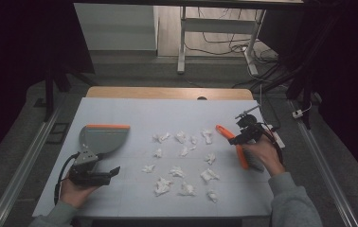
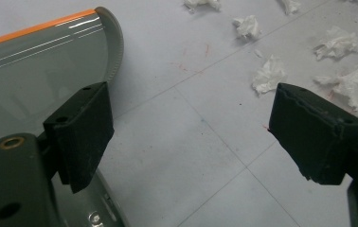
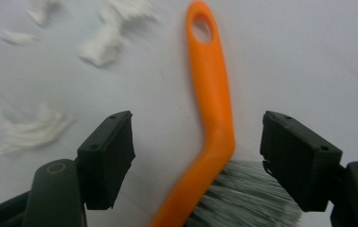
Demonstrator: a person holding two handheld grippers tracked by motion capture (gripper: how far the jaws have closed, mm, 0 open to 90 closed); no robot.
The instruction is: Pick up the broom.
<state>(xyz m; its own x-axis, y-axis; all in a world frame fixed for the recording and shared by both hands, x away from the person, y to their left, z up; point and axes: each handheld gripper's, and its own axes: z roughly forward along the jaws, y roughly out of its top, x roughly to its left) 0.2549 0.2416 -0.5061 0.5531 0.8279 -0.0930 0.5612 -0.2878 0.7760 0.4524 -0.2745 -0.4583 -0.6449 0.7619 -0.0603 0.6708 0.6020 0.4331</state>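
A grey dustpan (image 1: 105, 138) with an orange lip lies at the left of the white sheet. My left gripper (image 1: 102, 164) is open at its rear end; in the left gripper view the left jaw sits over the dustpan (image 2: 35, 71), the right jaw over bare sheet, and the left gripper (image 2: 193, 123) holds nothing. At the right lies an orange brush (image 1: 225, 132) with grey bristles. My right gripper (image 1: 239, 138) hangs over it, open. In the right gripper view the brush handle (image 3: 212, 94) runs between the spread jaws of the right gripper (image 3: 198, 142), touching neither.
Several crumpled white paper scraps (image 1: 177, 171) are strewn over the middle of the sheet (image 1: 134, 111), between dustpan and brush; some show in the left gripper view (image 2: 268, 75). The wooden table edge (image 1: 167, 92) lies beyond. Desk legs and cables stand on the floor behind.
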